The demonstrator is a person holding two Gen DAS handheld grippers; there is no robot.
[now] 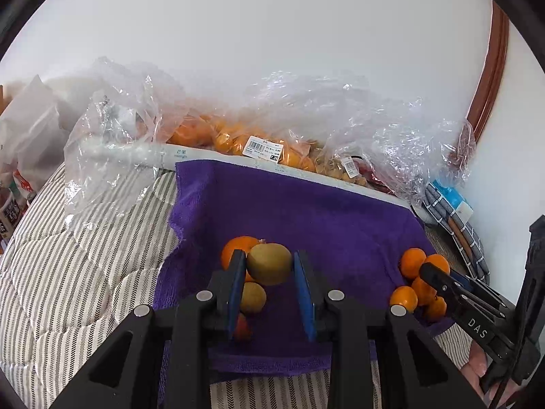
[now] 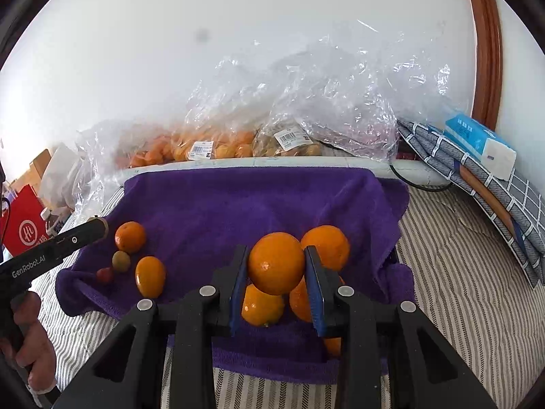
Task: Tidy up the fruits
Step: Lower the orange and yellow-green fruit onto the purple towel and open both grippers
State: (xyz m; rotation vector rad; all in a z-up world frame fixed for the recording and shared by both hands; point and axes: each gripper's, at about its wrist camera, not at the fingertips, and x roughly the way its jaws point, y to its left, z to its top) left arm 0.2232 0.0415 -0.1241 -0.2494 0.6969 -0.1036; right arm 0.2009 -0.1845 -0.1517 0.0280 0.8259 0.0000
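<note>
— Striped bedding [image 2: 460, 272] covers the bed, with a white wall behind. What lies on it?

— A purple towel [image 1: 306, 211] spread flat, its far edge against a long white box [image 1: 218, 156]. Behind the box sit clear plastic bags [image 1: 259, 143] of oranges and other fruit with price labels.

— And the left claw [image 1: 269, 266]?

— It is pinching a kiwi [image 1: 269, 263] between its blue pads, held above the towel. Below it on the towel lie a second kiwi [image 1: 252, 297], an orange [image 1: 238, 250] and a small red fruit [image 1: 242, 328], close together on the left side of the towel.

— The right claw [image 2: 276, 264]?

— Clamped on an orange [image 2: 276, 262], also held above the towel. Under and beside it is a cluster of oranges [image 2: 327, 245] on the towel's right side; in the left wrist view the same cluster [image 1: 420, 283] shows beside the other claw's black fingers.

— Anything else loose?

— In the right wrist view one more orange [image 2: 150, 276] lies on the left part of the towel, near the kiwi group.

— And at the edges?

— A folded checked cloth [image 2: 477, 177] with a blue tissue pack [image 2: 480, 143] on it to the right, a red bag [image 2: 24, 228] on the left, and a hand [image 2: 30, 334] gripping the left tool's handle.
</note>
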